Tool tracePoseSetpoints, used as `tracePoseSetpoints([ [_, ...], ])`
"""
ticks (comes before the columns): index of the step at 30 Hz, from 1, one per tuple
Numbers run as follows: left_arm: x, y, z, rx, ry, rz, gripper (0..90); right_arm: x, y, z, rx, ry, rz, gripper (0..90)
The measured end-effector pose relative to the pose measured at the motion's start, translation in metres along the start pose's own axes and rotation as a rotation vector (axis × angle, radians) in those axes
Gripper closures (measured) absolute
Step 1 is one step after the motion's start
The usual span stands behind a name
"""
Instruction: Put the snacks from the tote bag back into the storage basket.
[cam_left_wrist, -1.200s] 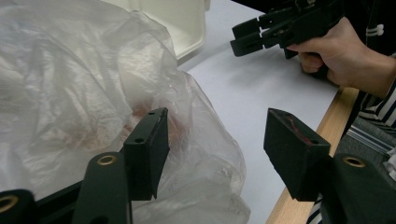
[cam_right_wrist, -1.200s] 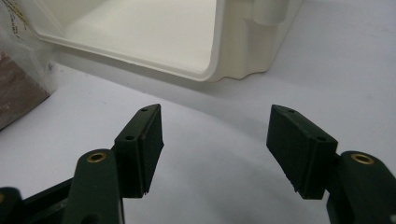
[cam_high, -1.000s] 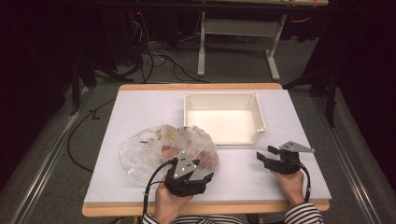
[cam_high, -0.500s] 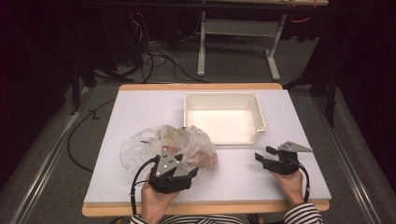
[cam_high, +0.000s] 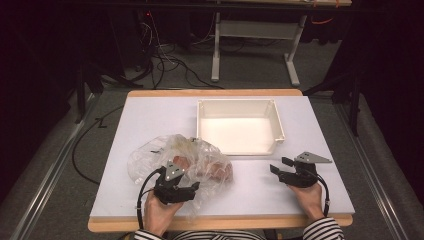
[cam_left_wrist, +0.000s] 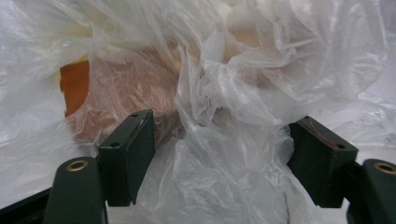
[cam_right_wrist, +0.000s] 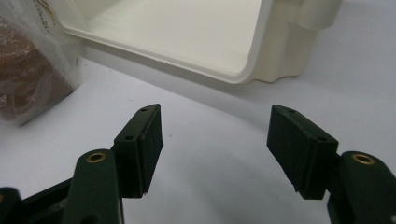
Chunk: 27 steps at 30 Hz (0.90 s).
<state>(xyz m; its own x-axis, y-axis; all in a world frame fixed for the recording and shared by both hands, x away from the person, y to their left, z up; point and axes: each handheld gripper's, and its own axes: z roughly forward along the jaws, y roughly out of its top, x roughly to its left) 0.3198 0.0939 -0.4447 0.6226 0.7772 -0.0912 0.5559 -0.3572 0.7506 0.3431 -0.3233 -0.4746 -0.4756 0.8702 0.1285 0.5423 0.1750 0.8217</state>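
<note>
A crumpled clear plastic bag (cam_high: 175, 160) with brownish contents lies on the white table's front left. In the left gripper view the bag (cam_left_wrist: 224, 79) shows a brown lump and an orange patch through the film. My left gripper (cam_high: 192, 187) sits low at the bag's near edge. Its jaws have just been opening, and loose film lies between the pads (cam_left_wrist: 126, 149) without being pinched. My right gripper (cam_high: 278, 165) rests open over bare table near the front right, aimed at the white tray's corner (cam_right_wrist: 261, 60), with nothing between its fingers (cam_right_wrist: 303, 149).
The empty white tray (cam_high: 240, 102) stands at the table's middle back. The table's front wooden edge (cam_high: 225, 222) runs just below both hands. Cables and a desk frame (cam_high: 250, 30) lie on the floor beyond the table.
My left gripper has slid left and down toward the table's front edge, and the bag has settled flatter. The right gripper has stayed where it was.
</note>
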Motion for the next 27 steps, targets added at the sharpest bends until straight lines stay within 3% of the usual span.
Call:
tracePoseSetpoints([
  [4, 0.001, -0.004, 0.006, 0.039, 0.036, 0.011, 27.0, 0.002, 0.0, 0.001, 0.002, 0.006, -0.007, 36.0],
  [12, 0.001, -0.011, 0.021, 0.098, 0.028, -0.02, 31.8, 0.005, 0.001, 0.003, 0.009, 0.017, -0.014, 35.7],
  [15, -0.001, -0.012, 0.026, 0.101, 0.016, -0.019, 46.8, 0.006, 0.001, 0.003, 0.005, 0.022, -0.012, 35.5],
  [18, -0.004, -0.011, 0.03, 0.103, -0.004, 0.008, 64.5, 0.009, 0.002, 0.003, 0.007, 0.039, -0.013, 34.6],
  [20, -0.006, -0.01, 0.031, 0.105, -0.019, 0.018, 69.0, 0.01, 0.003, 0.003, 0.009, 0.041, -0.014, 34.3],
  [21, -0.009, -0.009, 0.033, 0.105, -0.031, 0.03, 79.1, 0.013, 0.004, 0.003, 0.011, 0.057, -0.021, 33.6],
  [27, -0.019, -0.007, 0.041, 0.089, -0.079, 0.042, 86.6, 0.028, 0.008, 0.002, 0.015, 0.099, -0.061, 31.8],
])
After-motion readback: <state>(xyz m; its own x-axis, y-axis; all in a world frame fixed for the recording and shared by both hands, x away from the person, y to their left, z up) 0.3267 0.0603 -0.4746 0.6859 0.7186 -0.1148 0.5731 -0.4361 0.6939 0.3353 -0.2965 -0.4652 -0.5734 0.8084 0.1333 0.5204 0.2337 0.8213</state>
